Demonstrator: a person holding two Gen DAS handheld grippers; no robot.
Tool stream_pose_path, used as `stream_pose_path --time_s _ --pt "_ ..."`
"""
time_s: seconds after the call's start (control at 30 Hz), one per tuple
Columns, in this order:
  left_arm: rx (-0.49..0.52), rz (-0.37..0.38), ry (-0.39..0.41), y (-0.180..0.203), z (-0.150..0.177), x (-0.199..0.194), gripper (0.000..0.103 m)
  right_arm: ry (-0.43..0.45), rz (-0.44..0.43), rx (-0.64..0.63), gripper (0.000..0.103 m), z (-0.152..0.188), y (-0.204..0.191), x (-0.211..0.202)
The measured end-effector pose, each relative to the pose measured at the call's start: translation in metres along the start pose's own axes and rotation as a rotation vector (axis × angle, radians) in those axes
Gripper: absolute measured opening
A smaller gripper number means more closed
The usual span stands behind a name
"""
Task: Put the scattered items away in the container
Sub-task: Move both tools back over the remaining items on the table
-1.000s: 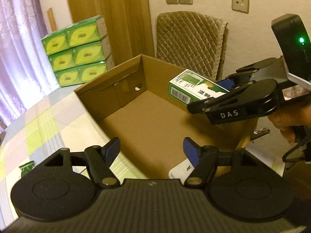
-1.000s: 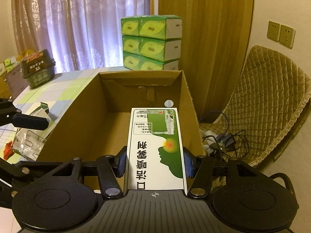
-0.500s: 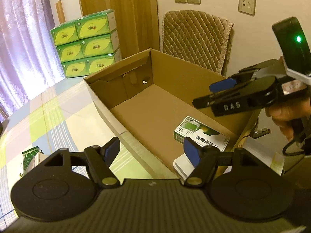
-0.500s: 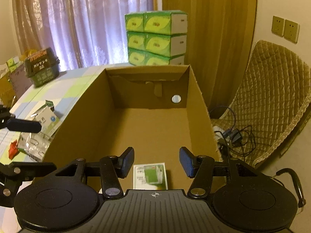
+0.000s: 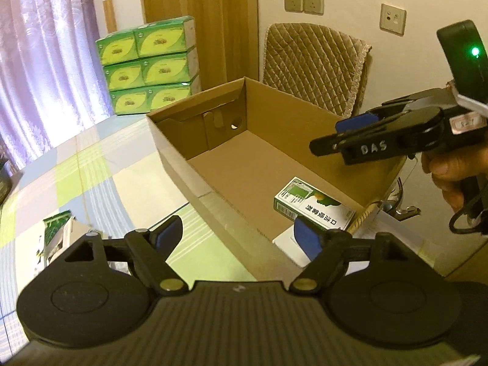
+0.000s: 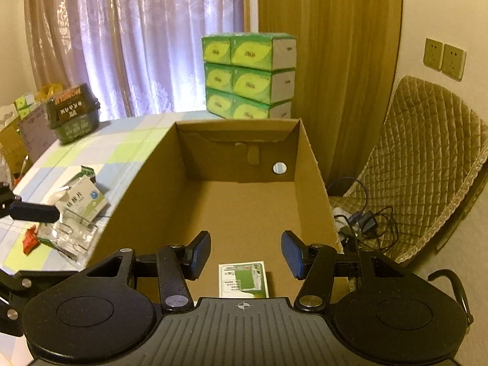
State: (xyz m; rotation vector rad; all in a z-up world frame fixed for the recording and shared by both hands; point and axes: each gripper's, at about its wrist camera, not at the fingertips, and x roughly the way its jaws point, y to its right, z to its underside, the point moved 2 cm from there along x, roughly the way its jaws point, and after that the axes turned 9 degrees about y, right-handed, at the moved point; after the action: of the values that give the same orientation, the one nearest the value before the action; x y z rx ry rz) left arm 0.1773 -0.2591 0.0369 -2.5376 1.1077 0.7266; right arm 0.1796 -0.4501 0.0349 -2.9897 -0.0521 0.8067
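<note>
A green and white medicine box [image 5: 314, 206] lies flat on the floor of the open cardboard box [image 5: 195, 128] at its near end, also seen in the right wrist view as the medicine box [image 6: 244, 279] below the fingers. My right gripper [image 6: 245, 254] hovers open above it over the cardboard box [image 6: 143, 180], and shows from the side as the right gripper [image 5: 338, 135]. My left gripper [image 5: 239, 235] stands open and empty at the box's near left wall. Scattered items lie on the checked tablecloth: a white and green packet [image 6: 84, 201], clear plastic packs [image 6: 71, 238] and a green packet [image 5: 58, 224].
A stack of green tissue boxes [image 6: 248, 74] stands behind the cardboard box. A dark green tub [image 6: 73, 113] sits far left on the table. A quilted chair [image 6: 424, 164] and cables [image 6: 363, 219] are to the right. A person's hand [image 5: 454, 170] holds the right gripper.
The right gripper opened and let go of the medicine box, which dropped to the cardboard box's floor. The left gripper drew back to the left, bringing table items into view.
</note>
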Motion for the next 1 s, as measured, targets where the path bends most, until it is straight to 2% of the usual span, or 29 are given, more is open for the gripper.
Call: stream_pose_path --time_s 0.2,0.43,0.53,0.73,1.0 --pt "-0.085 -0.05 0.004 -0.015 0.012 -0.026 0.085 0.011 -0.022 -0.01 0.058 -0.009 -0.018 -0.014" --pt "-0.153 -0.115 0.025 -0.031 0.027 -0.063 0.089 0.024 -0.072 -0.049 0.059 -0.015 -0.056 -0.031" --pt "-0.179 -0.143 0.03 -0.038 0.037 -0.08 0.091 0.063 -0.088 -0.056 0.099 -0.016 -0.073 -0.041" --pt "-0.248 -0.202 0.034 -0.054 0.061 -0.115 0.093 0.068 -0.149 -0.096 0.099 -0.016 -0.112 -0.051" --pt "-0.35 -0.308 0.018 -0.084 0.106 -0.161 0.097 0.03 -0.232 -0.139 0.099 0.001 -0.162 -0.052"
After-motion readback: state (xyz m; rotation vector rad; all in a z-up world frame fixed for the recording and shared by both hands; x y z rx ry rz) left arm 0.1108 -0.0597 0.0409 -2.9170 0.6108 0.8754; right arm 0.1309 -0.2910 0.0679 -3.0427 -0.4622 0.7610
